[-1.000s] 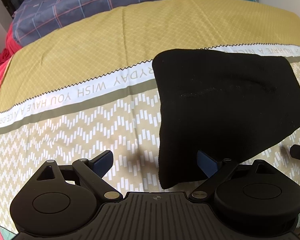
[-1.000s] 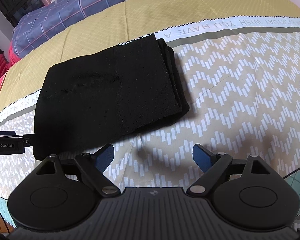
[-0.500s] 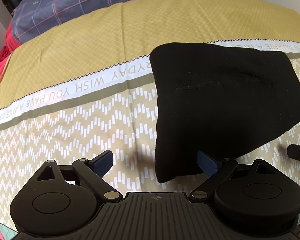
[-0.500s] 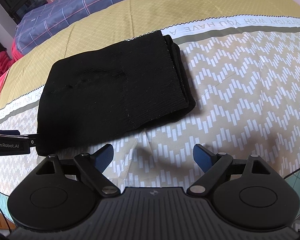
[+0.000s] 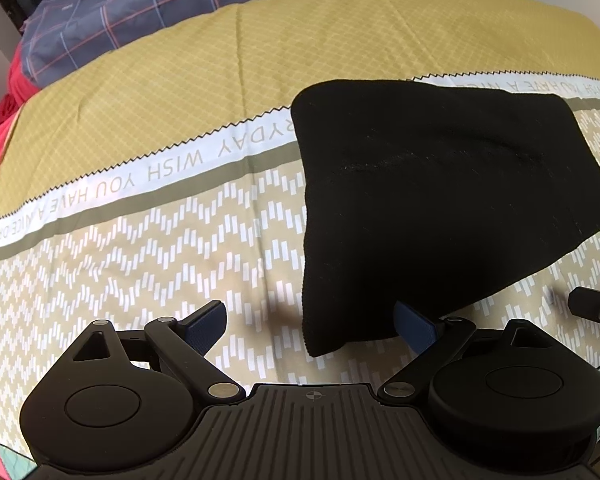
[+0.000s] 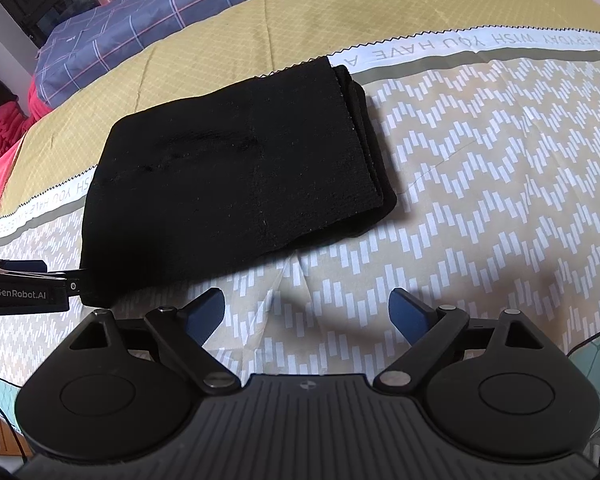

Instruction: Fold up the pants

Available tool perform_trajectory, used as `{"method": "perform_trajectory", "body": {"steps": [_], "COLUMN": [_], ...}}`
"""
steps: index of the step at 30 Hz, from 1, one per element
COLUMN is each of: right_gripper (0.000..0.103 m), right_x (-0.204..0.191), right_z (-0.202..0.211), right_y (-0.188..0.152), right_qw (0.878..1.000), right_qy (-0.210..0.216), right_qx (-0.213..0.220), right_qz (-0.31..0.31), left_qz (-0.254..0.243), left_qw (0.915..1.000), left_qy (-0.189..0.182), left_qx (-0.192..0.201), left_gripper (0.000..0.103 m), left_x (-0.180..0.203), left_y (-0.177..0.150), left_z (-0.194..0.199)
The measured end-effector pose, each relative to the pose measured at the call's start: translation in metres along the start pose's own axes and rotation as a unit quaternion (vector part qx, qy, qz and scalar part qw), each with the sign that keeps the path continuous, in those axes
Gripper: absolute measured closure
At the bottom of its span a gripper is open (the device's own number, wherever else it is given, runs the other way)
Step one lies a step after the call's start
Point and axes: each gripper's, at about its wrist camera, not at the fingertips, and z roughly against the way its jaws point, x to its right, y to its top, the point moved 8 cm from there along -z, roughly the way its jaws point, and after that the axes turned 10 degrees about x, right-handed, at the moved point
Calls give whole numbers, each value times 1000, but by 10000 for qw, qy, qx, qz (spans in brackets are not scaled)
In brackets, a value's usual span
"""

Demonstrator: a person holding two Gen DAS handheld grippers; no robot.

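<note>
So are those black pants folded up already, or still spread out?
Folded. The black pants lie as a compact rectangle on the bedspread, with several stacked layers showing along the right edge. Both grippers hang open, off the cloth.

My right gripper [image 6: 305, 312] hangs wide open over the bedspread [image 6: 480, 184], black folded pants [image 6: 228, 184] just ahead.

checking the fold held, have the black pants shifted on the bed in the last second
No. The black pants lie where they did: in the left wrist view their edge still meets the white lettered band right at RYDAY.
</note>
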Motion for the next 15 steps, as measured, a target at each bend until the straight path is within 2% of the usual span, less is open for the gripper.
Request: {"method": "perform_trajectory", "body": {"steps": [15], "right_gripper": [12], "right_x": [-3], "right_z": [-5], "right_y": [-5], "right_qw": [9999], "right_qy": [81], "right_qx": [-137], "right_qz": [-42], "left_qz": [18], "left_qw": [10000], "left_qy": [-60], "left_qx": [31], "left_gripper": [0], "left_x": [1], "left_y": [0], "left_z": [1]}}
